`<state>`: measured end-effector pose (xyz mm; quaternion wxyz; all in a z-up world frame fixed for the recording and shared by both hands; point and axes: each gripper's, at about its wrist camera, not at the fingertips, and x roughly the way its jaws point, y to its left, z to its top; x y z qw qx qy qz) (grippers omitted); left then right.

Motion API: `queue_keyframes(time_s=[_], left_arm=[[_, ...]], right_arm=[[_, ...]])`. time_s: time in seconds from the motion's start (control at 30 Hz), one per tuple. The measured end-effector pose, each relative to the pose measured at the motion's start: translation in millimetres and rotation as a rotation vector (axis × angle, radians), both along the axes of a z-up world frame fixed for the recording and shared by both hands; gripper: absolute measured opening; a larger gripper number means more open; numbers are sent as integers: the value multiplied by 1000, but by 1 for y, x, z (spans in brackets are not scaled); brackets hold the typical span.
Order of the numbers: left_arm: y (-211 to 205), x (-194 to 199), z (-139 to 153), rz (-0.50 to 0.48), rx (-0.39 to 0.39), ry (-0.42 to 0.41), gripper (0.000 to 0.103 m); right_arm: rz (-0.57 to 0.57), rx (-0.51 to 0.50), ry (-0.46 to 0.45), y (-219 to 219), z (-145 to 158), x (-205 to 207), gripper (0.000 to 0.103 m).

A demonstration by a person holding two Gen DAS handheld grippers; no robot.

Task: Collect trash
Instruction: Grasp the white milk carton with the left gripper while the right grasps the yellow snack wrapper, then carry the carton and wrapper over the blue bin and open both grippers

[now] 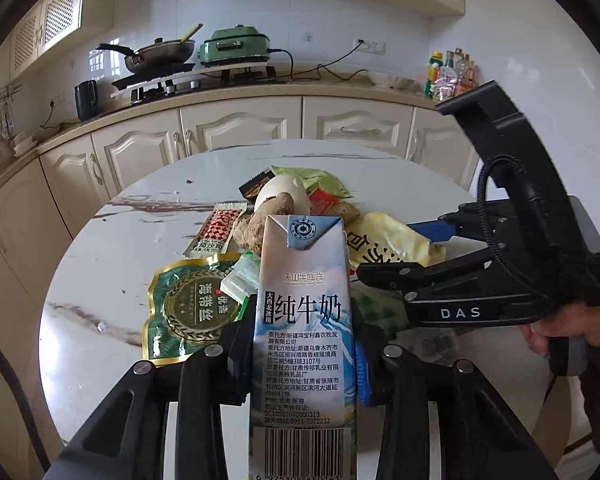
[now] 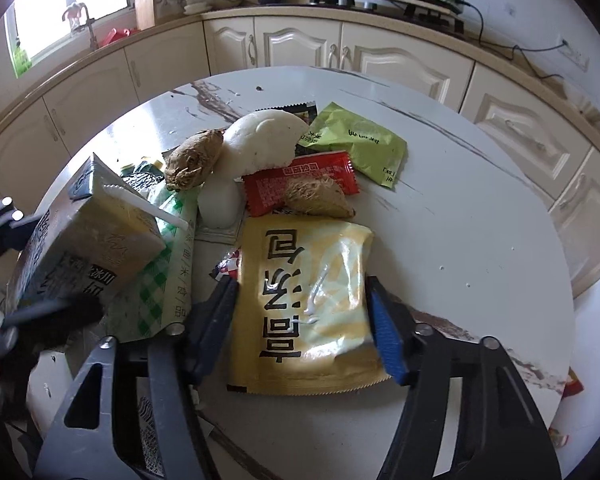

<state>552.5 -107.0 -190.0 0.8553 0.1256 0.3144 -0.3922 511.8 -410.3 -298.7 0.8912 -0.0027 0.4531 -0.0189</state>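
Note:
My left gripper (image 1: pixel 304 360) is shut on a blue-and-white milk carton (image 1: pixel 304 320), held upright over the trash pile; the carton (image 2: pixel 88 240) also shows at the left of the right wrist view, straw sticking out. My right gripper (image 2: pixel 302 284) reaches down onto the round marble table (image 2: pixel 460 240), its pads pressing both side edges of a yellow packet (image 2: pixel 304 300) that bulges between them. In the left wrist view this right gripper (image 1: pixel 384 248) comes in from the right, with the yellow packet (image 1: pixel 392 240) between its fingers.
The pile holds a white steamed bun (image 2: pixel 260 144), ginger pieces (image 2: pixel 194 164), a red sachet (image 2: pixel 300 184), a light green packet (image 2: pixel 356 140), a green-checked bag (image 2: pixel 168 264) and a green seaweed packet (image 1: pixel 188 308). Kitchen cabinets (image 1: pixel 240 128) ring the table behind. A hand (image 1: pixel 556 332) holds the right gripper.

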Motion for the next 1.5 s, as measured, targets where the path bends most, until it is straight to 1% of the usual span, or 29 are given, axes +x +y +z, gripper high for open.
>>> queue_keyframes(time_s=[0.03, 0.1, 0.2, 0.3, 0.37, 0.5, 0.67, 0.7, 0.8, 0.9, 1.03, 1.13, 1.3, 1.43, 1.5], left_arm=[[1, 1, 1, 0, -5, 3, 34], [3, 1, 3, 7, -17, -5, 34], [10, 3, 10, 14, -50, -6, 34], [15, 3, 17, 20, -83, -12, 34], [19, 3, 21, 27, -90, -17, 34], [27, 4, 26, 37, -117, -9, 34], [40, 4, 32, 71, -134, -23, 34], [44, 5, 34, 77, -141, -23, 34], [53, 3, 38, 93, -147, -34, 34], [61, -2, 38, 99, -146, -40, 34], [72, -8, 43, 100, -145, -43, 34], [81, -10, 45, 112, -153, -46, 34], [101, -11, 52, 143, -169, -52, 34], [124, -12, 58, 183, -184, -57, 34], [138, -11, 60, 207, -186, -61, 34]], right_arm=[[1, 0, -1, 0, 0, 0, 56], [-2, -5, -5, -1, 2, -2, 46], [-7, 1, -14, -4, 3, -5, 42], [-8, -5, -24, -4, 4, -7, 40], [-12, -3, -31, -5, 5, -8, 39], [-30, 36, -41, -11, 6, -11, 37], [-49, 68, -64, -14, 15, -15, 32], [-50, 67, -69, -13, 19, -16, 18], [-51, 63, -81, -12, 29, -17, 15], [-52, 41, -61, -9, 28, -14, 15], [-83, 96, -86, -14, 30, -18, 12], [-95, 97, -103, -11, 35, -20, 11], [-100, 92, -157, -2, 57, -25, 10], [-95, 130, -215, 9, 82, -26, 10], [-63, 146, -235, 23, 95, -23, 10]])
